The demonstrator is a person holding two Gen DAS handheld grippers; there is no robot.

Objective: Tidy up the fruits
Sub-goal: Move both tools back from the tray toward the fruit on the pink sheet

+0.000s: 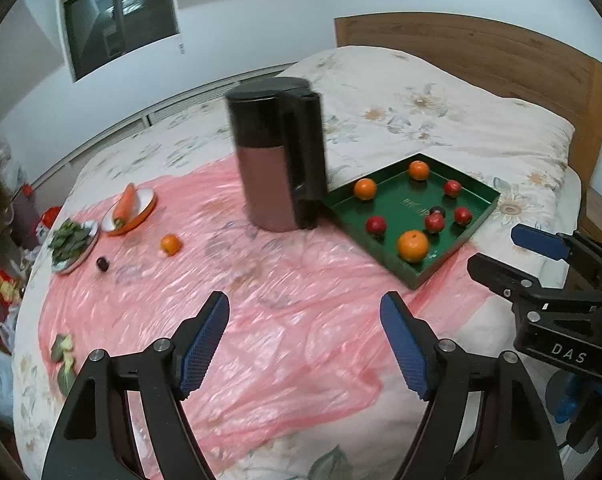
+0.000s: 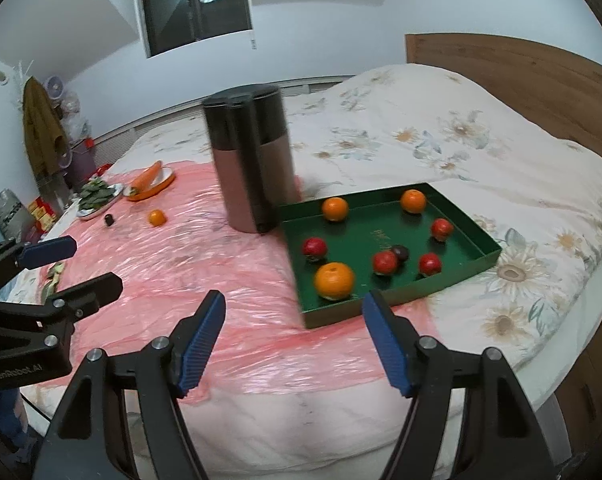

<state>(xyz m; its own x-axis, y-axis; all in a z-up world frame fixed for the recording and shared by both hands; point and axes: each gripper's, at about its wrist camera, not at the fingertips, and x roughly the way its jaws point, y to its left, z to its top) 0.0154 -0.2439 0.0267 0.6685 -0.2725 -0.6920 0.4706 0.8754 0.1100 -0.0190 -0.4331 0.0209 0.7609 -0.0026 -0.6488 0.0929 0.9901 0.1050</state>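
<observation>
Two fruits outstanding: loose orange (image 1: 170, 244) and dark plum (image 1: 102, 264) on pink sheet (image 1: 261, 320), well apart from green tray (image 1: 457, 244).
Tray already holds three oranges, four red fruits, one dark, apparently the collecting place. Left gripper (image 1: 305, 344) and right gripper (image 2: 293, 344) both spread wide, empty, hovering above bed.

Count on the bed: one green tray (image 2: 453, 280) holding three oranges (image 2: 334, 280), four red fruits (image 2: 314, 248) and one dark fruit (image 2: 401, 252). Loose on the pink plastic sheet (image 1: 261, 320): one orange (image 1: 170, 244) and one dark fruit (image 1: 102, 264), bringing totals to four oranges and two dark fruits. Also noted: two plates, one with a single carrot (image 1: 124, 202) and one with leafy greens (image 1: 69, 238), and one dark cylindrical appliance (image 1: 277, 156).
</observation>
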